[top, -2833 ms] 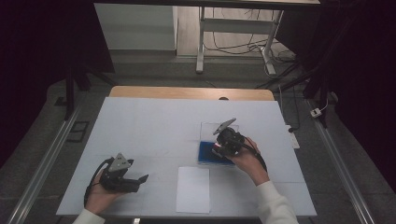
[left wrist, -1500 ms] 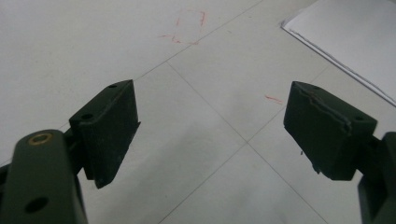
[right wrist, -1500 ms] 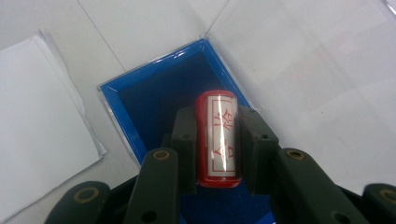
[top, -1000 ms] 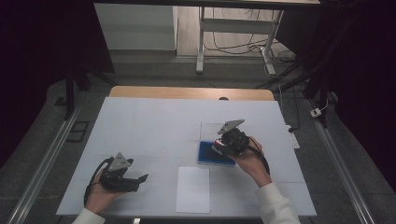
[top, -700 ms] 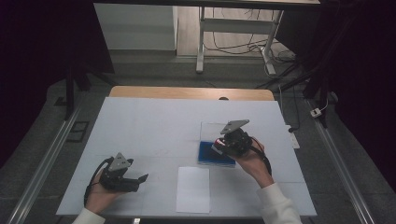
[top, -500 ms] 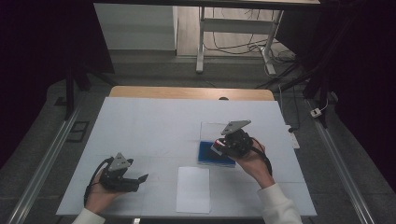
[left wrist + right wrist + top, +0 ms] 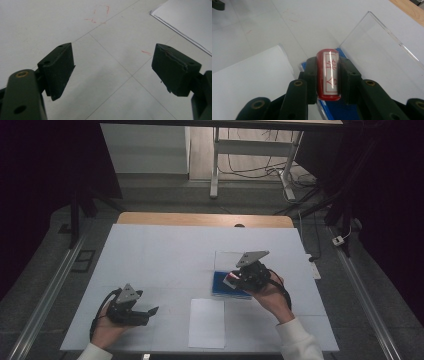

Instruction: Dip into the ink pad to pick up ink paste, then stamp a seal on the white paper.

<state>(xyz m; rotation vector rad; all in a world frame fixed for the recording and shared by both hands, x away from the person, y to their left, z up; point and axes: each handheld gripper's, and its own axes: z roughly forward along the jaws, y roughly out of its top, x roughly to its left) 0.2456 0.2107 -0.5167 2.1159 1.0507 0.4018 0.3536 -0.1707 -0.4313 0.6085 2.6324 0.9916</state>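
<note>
- High view: the right claw [image 7: 231, 281] is seen over the blue ink pad box [image 7: 222, 284], near the middle right of the white tabletop [image 7: 165, 250]. Since the earlier pictures it has been lifted and tipped back a little, with the red stamp [image 7: 231, 280] kept in it. So the inking is judged to be done, and the stamp looks ready to be taken to the white paper [image 7: 207, 323] just in front of the box. The left claw [image 7: 151, 312] has been kept in the same place, low on the left, well apart from the box.
- Left gripper view: the left claw [image 7: 112, 72] is held wide apart, and nothing is between its jaws. Bare tabletop [image 7: 50, 22] with thin red marks is seen under it, and a corner of the paper [image 7: 190, 22] farther off.
- Right gripper view: the right claw [image 7: 328, 77] is clamped tight on the red stamp [image 7: 329, 75], with its printed face turned up. The clear lid [image 7: 382, 50] is stood open beside it.
- Counted: two claws, one stamp, one ink pad box with one lid, one sheet of paper.
</note>
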